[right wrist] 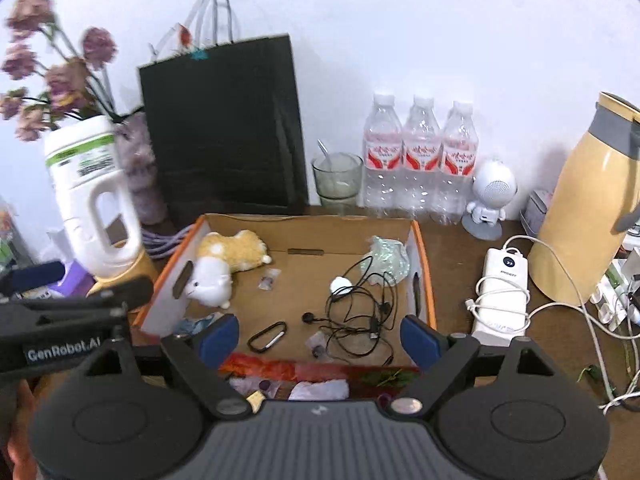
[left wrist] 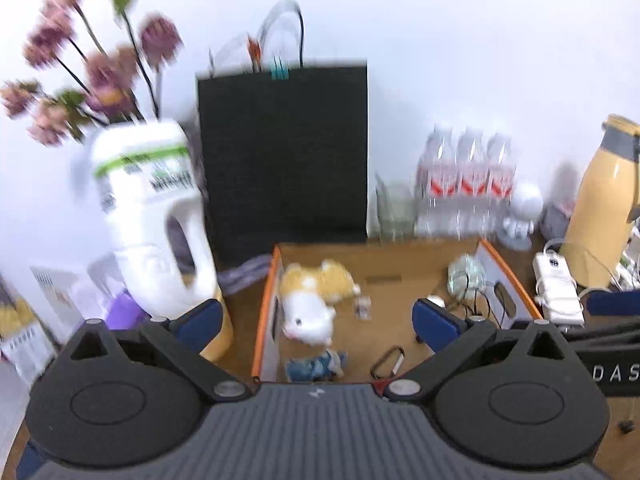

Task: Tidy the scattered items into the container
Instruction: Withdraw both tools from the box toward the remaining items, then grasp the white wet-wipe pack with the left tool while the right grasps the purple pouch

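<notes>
Both hand-held grippers, left gripper (left wrist: 318, 320) and right gripper (right wrist: 320, 334), stand wide apart, gripping nothing. Beyond them, at twelve o'clock, the shallow orange-edged cardboard box (right wrist: 422, 256) holds a yellow-and-white plush toy (right wrist: 224, 266), tangled black earphone cable (right wrist: 360, 312) and a black carabiner (right wrist: 267, 337).

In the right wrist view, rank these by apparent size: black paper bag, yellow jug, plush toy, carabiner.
1. black paper bag
2. yellow jug, cut off at the frame edge, so its rank against the bag is unsure
3. plush toy
4. carabiner, smallest though nearest the camera
</notes>
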{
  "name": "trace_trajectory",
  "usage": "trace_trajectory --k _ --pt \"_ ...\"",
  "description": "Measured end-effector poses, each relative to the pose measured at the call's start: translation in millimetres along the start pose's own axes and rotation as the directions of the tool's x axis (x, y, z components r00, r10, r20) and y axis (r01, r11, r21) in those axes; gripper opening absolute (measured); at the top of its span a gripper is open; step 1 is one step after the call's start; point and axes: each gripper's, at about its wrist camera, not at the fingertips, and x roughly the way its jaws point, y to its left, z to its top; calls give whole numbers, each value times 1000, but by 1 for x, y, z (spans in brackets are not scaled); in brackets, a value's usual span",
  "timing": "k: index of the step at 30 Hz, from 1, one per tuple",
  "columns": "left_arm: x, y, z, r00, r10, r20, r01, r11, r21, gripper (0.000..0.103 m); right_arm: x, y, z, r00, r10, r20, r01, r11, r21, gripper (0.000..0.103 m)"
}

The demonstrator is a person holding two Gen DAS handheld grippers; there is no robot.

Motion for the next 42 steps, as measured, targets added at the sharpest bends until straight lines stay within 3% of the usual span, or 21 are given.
trace_trajectory --k 3,7,11,16,21,24,28,31,36,42 --pt "-21 -2 -28 995 11 100 -9 1000 -23 103 -12 0 -34 996 8 87 -11 1000 29 87" --pt "-47 1 -72 986 -35 161 43 998 -45 103 -28 0 -92 980 24 195 -27 1000 12 88" --pt "-87 5 -132 973 -60 222 67 997 -26 103 -51 2 -152 974 -10 228 13 1000 -10 88" --pt "-132 5 -191 977 -57 207 66 997 -39 103 -90 -7 -225 967 14 255 -28 998 51 89" --pt "-151 5 -218 976 -116 183 119 993 -3 103 -107 -2 -263 965 25 259 -34 999 27 89" --pt "-148 4 -226 978 -145 151 145 989 11 103 -112 4 -274 956 0 294 8 1000 -26 89" --pt "-140 4 -230 984 -150 98 152 988 -15 103 -107 1 -277 965 36 261 -36 999 -7 89" --pt "-135 7 -227 981 -176 81 179 984 -26 103 -105 2 -275 964 33 265 -24 999 -39 89" --pt "-123 -5 -224 986 -160 39 157 985 72 103 -79 -14 -244 981 -33 189 55 992 -116 89" --pt "-105 -19 -213 981 -196 13 193 974 116 103 -40 -50 -203 987 79 138 -68 994 -83 89"
